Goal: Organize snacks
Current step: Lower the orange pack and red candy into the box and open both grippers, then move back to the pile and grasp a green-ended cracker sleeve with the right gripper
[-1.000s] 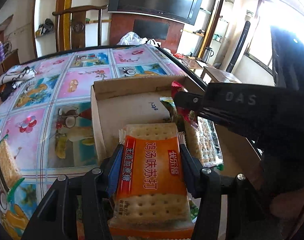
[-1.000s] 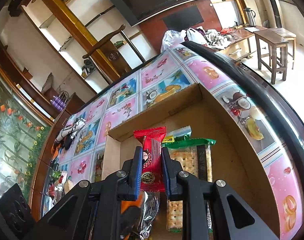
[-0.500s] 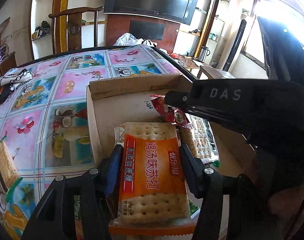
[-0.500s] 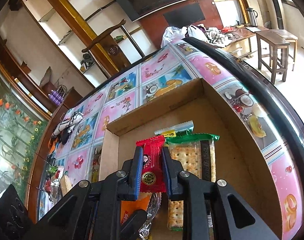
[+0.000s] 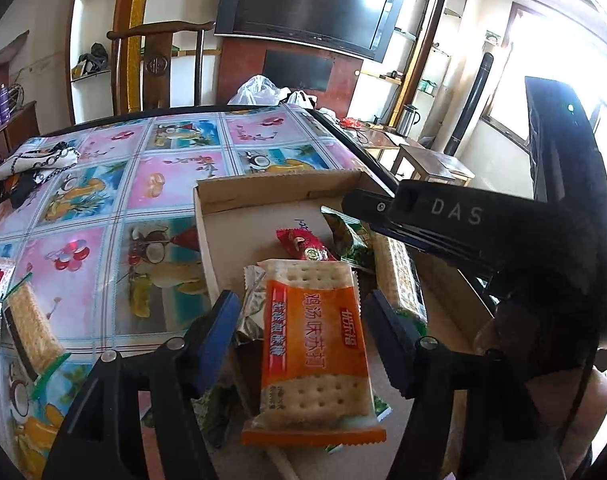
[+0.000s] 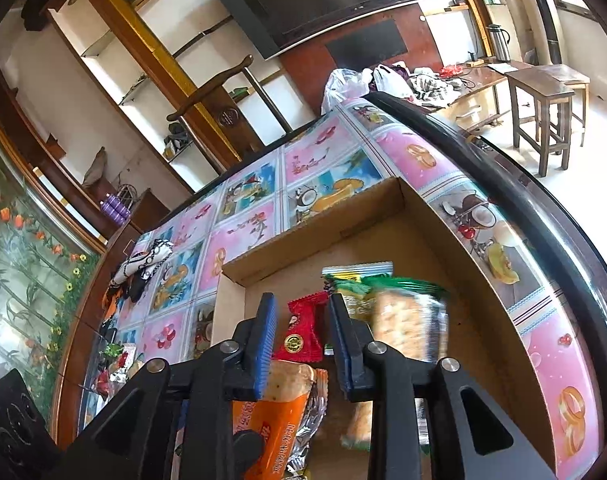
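In your left wrist view, at the left edge, one cracker packet [image 5: 29, 326] lies alone on the fruit-pattern tablecloth [image 5: 115, 184], outside the cardboard box [image 5: 263, 184]. Lower middle, your left gripper [image 5: 299, 314] has just been opening; its blue pads stand apart from the orange cracker packet [image 5: 315, 344], which lies between them in the box without being pressed. Above it lie the red candy wrapper [image 5: 305, 246] and a green packet [image 5: 349, 236]. At the right, your right gripper's black finger reaches over the box. In your right wrist view, the right gripper [image 6: 301, 340] has also just been opening; the red candy wrapper [image 6: 303, 334] is between the pads, and there is a gap on each side. To its right the green-topped cracker packet [image 6: 407, 328] looks blurred.
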Demonstrator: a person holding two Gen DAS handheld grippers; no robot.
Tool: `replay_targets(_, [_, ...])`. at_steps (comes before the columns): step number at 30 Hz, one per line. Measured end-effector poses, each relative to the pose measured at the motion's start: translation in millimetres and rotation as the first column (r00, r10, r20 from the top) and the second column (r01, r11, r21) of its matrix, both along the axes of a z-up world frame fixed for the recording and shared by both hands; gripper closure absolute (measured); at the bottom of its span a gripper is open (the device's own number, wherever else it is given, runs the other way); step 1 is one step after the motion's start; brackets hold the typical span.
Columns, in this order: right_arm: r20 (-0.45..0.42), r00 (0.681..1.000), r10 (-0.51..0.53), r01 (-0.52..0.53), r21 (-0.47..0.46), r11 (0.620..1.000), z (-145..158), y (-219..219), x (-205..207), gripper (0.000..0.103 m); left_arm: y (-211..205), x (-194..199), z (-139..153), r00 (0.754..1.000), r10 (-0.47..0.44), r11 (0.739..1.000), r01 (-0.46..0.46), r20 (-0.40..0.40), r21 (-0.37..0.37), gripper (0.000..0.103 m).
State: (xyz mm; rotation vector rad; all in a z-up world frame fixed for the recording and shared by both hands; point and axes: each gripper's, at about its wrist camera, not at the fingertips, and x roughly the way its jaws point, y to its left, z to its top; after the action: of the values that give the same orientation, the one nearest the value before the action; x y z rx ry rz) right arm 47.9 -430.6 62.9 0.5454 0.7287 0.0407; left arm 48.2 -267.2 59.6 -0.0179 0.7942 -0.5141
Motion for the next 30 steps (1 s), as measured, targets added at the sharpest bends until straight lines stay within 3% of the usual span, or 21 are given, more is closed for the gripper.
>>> replay_targets(9, [0.026, 0.998, 0.051, -0.050, -0.037, 0.998, 6, 17, -1, 0.075, 39, -2, 11, 0.999, 0.044, 0.999, -0.044, 0.006, 0.014, 0.038])
replay_targets(18, [0.024, 0.998, 0.062, -0.061, -0.054, 0.997, 7, 23, -3, 0.075, 137, 6, 9, 0.979, 0.201, 0.977, -0.203, 0.025, 0.071, 0.032])
replay_targets(22, [0.021, 0.997, 0.071, -0.069, -0.071, 0.995, 7, 27, -2, 0.073, 196, 14, 4, 0.943, 0.333, 0.940, -0.332, -0.002, 0.078, 0.031])
replay_targets(26, [0.016, 0.997, 0.076, -0.075, -0.082, 0.994, 5, 31, -2, 0.072, 250, 26, -8, 0.861, 0.505, 0.860, -0.497, -0.054, 0.116, 0.029])
replay_targets(30, [0.014, 0.997, 0.078, -0.076, -0.084, 0.994, 4, 32, -2, 0.071, 266, 35, -22, 0.830, 0.543, 0.838, -0.527, -0.124, 0.140, 0.028])
